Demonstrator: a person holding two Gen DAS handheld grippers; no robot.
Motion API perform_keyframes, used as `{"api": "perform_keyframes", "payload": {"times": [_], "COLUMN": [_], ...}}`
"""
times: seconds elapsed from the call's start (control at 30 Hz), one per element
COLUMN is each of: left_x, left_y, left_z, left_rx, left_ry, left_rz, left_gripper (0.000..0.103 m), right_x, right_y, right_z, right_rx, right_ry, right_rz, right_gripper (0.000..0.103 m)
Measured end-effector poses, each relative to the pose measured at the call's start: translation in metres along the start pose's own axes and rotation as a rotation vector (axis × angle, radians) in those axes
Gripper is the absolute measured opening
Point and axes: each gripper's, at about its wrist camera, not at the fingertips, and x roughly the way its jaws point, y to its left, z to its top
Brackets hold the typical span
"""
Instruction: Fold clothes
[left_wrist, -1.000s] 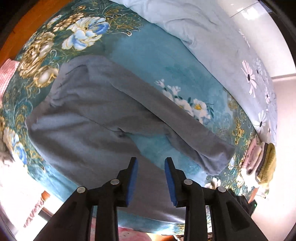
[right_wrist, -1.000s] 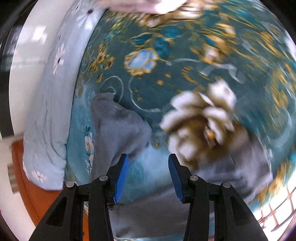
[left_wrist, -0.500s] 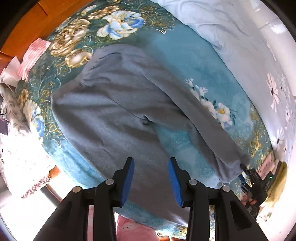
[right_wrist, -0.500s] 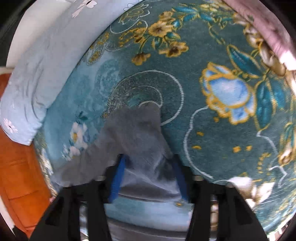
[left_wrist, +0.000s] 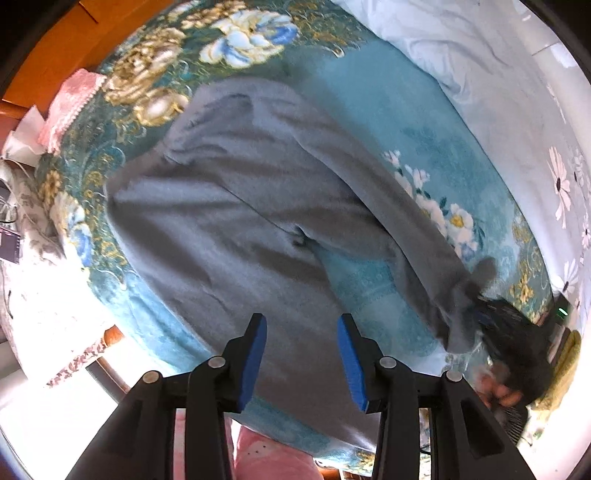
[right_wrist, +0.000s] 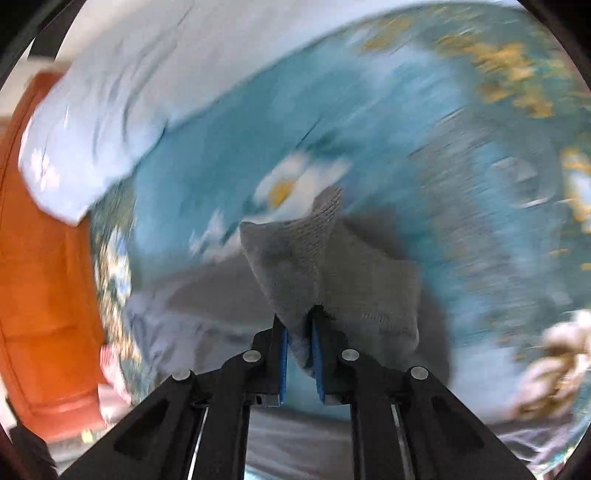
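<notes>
Teal floral bedspread (left_wrist: 373, 96) covers the bed and carries everything; a pale blue daisy-print quilt (left_wrist: 480, 74) lies bunched along its far side. Spread across the bedspread is the task's garment, grey trousers (left_wrist: 221, 221), waist toward the pink cloth (left_wrist: 70, 107) at the bed's edge, the two legs splayed apart from the crotch so a wedge of teal shows between them. They lie flat and opened out, probably so that one leg can be brought over the other. Left gripper (left_wrist: 301, 354) hovers above the near leg, blue pads set wide with nothing between them; that leg runs under and past it toward the bed's near edge. My guess is it waits to steady or take the near leg, though the frames do not settle that. Far leg runs out to the right, where its cuff is bunched and raised off the bedspread at the right gripper (left_wrist: 491, 321), dark and blurred in the left view. The right view shows that gripper (right_wrist: 298, 339) clamped narrow on the ribbed cuff (right_wrist: 317, 251), fabric pinched between the pads and standing up ahead of them; the heavy background blur suggests the cuff is being carried.
</notes>
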Motion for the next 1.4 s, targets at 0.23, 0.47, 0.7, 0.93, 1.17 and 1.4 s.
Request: {"api": "perform_keyframes", "payload": {"times": [0.23, 0.47, 0.7, 0.93, 1.17, 1.4], "left_x": [-0.002, 0.019, 0.002, 0.001, 0.003, 0.002], "left_y": [0.017, 0.014, 0.011, 0.032, 0.023, 0.013], "left_z": [0.007, -0.002, -0.003, -0.005, -0.004, 0.002], "left_rx": [-0.039, -0.062, -0.033, -0.085, -0.089, -0.055], "left_ry": [-0.017, 0.037, 0.006, 0.005, 0.005, -0.015], "left_rz": [0.008, 0.001, 0.005, 0.036, 0.017, 0.0], "left_gripper": [0.048, 0.048, 0.049, 0.051, 0.051, 0.051], "right_x": [0.009, -0.061, 0.007, 0.032, 0.003, -0.131], "right_y": [-0.014, -0.061, -0.059, -0.079, -0.068, -0.151], "right_z": [-0.021, -0.007, -0.022, -0.026, 0.002, 0.001], "right_rx": [-0.084, -0.104, 0.007, 0.181, 0.158, 0.221], "right_ry": [0.073, -0.128, 0.087, 0.088, 0.012, -0.403], "right_rz": [0.174, 0.069, 0.154, 0.193, 0.203, 0.038], "right_gripper": [0.056, 0.057, 0.057, 0.055, 0.007, 0.007]}}
